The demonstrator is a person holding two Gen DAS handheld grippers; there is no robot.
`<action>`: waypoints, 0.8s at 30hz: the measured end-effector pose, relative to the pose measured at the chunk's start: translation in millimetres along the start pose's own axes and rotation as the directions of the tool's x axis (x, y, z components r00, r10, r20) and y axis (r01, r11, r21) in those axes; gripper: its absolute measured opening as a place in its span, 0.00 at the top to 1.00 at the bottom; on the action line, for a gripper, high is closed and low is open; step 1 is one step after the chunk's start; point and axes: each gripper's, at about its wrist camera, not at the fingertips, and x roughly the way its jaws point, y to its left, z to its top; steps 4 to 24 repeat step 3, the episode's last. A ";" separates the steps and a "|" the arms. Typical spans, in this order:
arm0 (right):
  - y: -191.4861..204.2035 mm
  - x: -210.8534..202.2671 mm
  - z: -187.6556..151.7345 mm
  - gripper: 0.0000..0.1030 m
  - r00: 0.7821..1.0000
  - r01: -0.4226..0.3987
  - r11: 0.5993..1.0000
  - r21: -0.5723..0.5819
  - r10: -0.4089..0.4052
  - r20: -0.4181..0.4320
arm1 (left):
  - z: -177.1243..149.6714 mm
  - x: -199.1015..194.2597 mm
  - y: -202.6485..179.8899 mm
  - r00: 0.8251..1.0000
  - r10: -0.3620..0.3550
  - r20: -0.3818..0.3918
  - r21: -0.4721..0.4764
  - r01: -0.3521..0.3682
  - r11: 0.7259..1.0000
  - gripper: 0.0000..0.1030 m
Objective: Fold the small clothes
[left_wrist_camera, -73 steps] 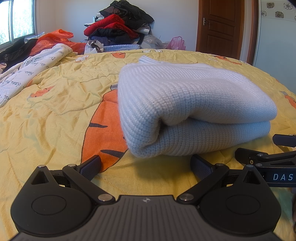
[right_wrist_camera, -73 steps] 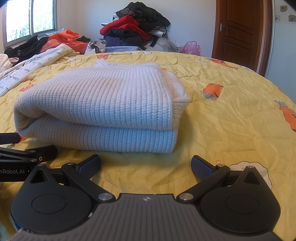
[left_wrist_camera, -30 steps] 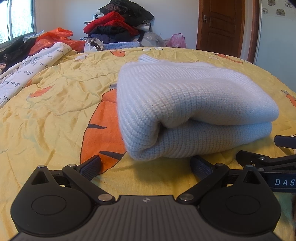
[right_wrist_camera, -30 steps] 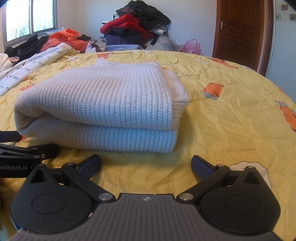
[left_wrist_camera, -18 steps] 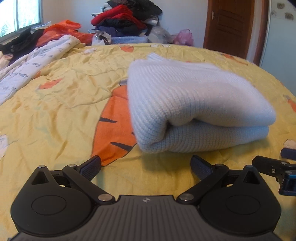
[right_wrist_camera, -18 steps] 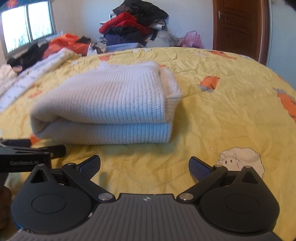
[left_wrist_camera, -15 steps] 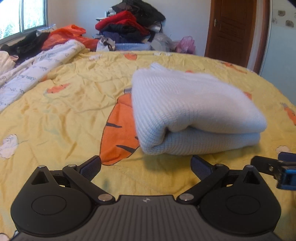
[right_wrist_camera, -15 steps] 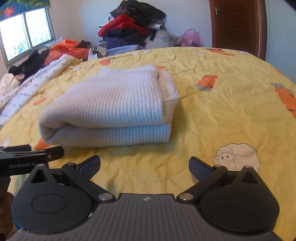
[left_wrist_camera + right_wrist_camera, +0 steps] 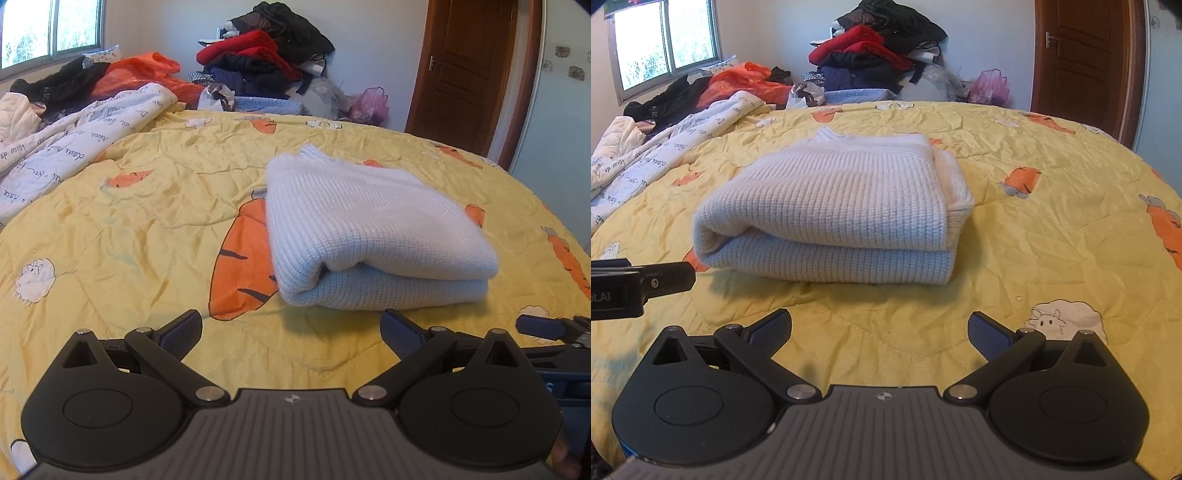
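Folded white knit sweater [image 9: 834, 210] sat mid-bed on the yellow carrot quilt [image 9: 1052, 236], long axis running left-right, fold edge facing both grippers. Left gripper [image 9: 291, 332] and right gripper [image 9: 879, 332] were both spread wide, holding nothing

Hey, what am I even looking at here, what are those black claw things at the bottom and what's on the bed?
These are two hand-held grippers, each with a camera looking out along its fingers. One picture is from the left gripper, the other from the right gripper. Both are open and hold nothing. Ahead of them a folded white knitted sweater lies on a yellow quilt printed with carrots. A pile of clothes sits at the back wall, near a brown door.
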 end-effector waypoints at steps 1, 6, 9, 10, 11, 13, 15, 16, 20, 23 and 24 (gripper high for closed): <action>-0.5 0.7 1.0 0.00 1.000 -0.005 1.000 0.005 0.005 0.000 | 0.0 -2.0 -0.7 1.000 -0.010 0.004 0.005 0.010 1.000 0.00; -2.0 1.9 3.2 0.00 1.000 -0.017 1.000 0.015 0.017 0.000 | -0.5 -5.9 -3.4 0.999 -0.038 0.022 0.030 0.037 0.999 0.00; -2.0 1.9 3.2 0.00 1.000 -0.017 1.000 0.015 0.017 0.000 | -0.5 -5.9 -3.4 0.999 -0.038 0.022 0.030 0.037 0.999 0.00; -2.0 1.9 3.2 0.00 1.000 -0.017 1.000 0.015 0.017 0.000 | -0.5 -5.9 -3.4 0.999 -0.038 0.022 0.030 0.037 0.999 0.00; -2.0 1.9 3.2 0.00 1.000 -0.017 1.000 0.015 0.017 0.000 | -0.5 -5.9 -3.4 0.999 -0.038 0.022 0.030 0.037 0.999 0.00; -2.0 1.9 3.2 0.00 1.000 -0.017 1.000 0.015 0.017 0.000 | -0.5 -5.9 -3.4 0.999 -0.038 0.022 0.030 0.037 0.999 0.00; -2.0 1.9 3.2 0.00 1.000 -0.017 1.000 0.015 0.017 0.000 | -0.5 -5.9 -3.4 0.999 -0.038 0.022 0.030 0.037 0.999 0.00; -2.0 1.9 3.2 0.00 1.000 -0.017 1.000 0.015 0.017 0.000 | -0.5 -5.9 -3.4 0.999 -0.038 0.022 0.030 0.037 0.999 0.00; -2.0 1.9 3.2 0.00 1.000 -0.017 1.000 0.015 0.017 0.000 | -0.5 -5.9 -3.4 0.999 -0.038 0.022 0.030 0.037 0.999 0.00; -2.0 1.9 3.2 0.00 1.000 -0.017 1.000 0.015 0.017 0.000 | -0.5 -5.9 -3.4 0.999 -0.038 0.022 0.030 0.037 0.999 0.00; -2.0 1.9 3.2 0.00 1.000 -0.017 1.000 0.015 0.017 0.000 | -0.5 -5.9 -3.4 0.999 -0.038 0.022 0.030 0.037 0.999 0.00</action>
